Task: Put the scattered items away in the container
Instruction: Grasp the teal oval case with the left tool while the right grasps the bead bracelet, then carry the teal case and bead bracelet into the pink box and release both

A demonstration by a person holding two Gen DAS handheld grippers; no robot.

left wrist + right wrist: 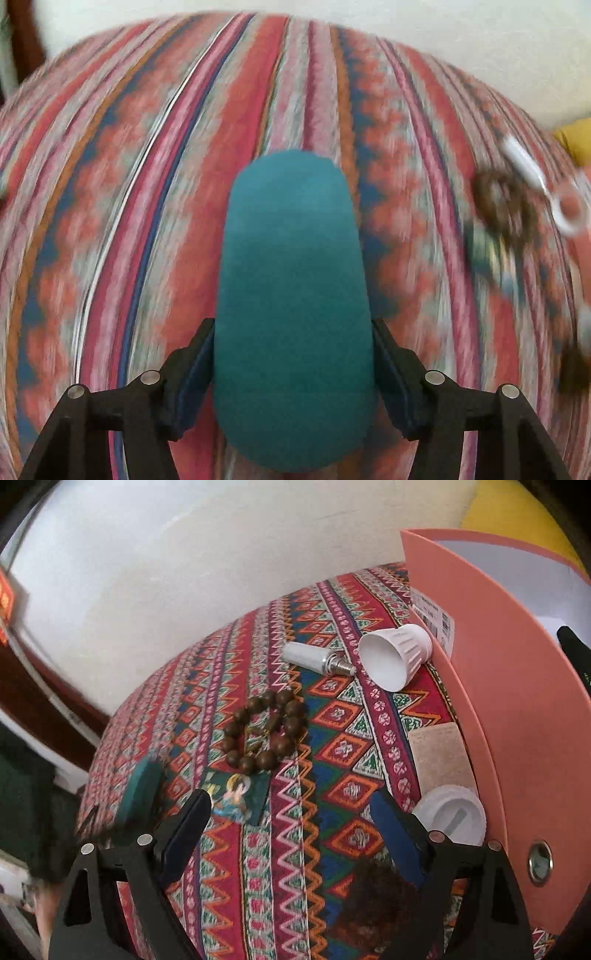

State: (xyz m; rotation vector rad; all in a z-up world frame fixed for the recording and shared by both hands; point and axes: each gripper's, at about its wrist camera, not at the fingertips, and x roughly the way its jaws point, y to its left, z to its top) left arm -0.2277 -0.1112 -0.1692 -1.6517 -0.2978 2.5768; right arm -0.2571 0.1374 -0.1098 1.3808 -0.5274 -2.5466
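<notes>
Patterned woven tablecloth (332, 760) in red, blue and orange covers the table, white wall behind. Left gripper (293, 363) is clenched on a teal oval case (291, 306), both fingers pressed to its sides, held above the cloth; left view is motion-blurred. Right gripper (291, 819) hangs released over the cloth, jaws wide, nothing between them.

Salmon-pink container (498, 701) stands at the right with a metal-ringed hole in its wall and a white barcode label (434, 622) (print too small to read). Just beside it lie a white ribbed bulb housing (395, 657) on its side, a white tube with a threaded metal tip (314, 658), a tan card (441, 757) and a white round cap (452, 818). Brown wooden bead bracelet (264, 733) sits mid-cloth, near a small picture card with a haloed figure (234, 797). Another dark beaded item (376, 901), blurred, lies close under the right gripper
</notes>
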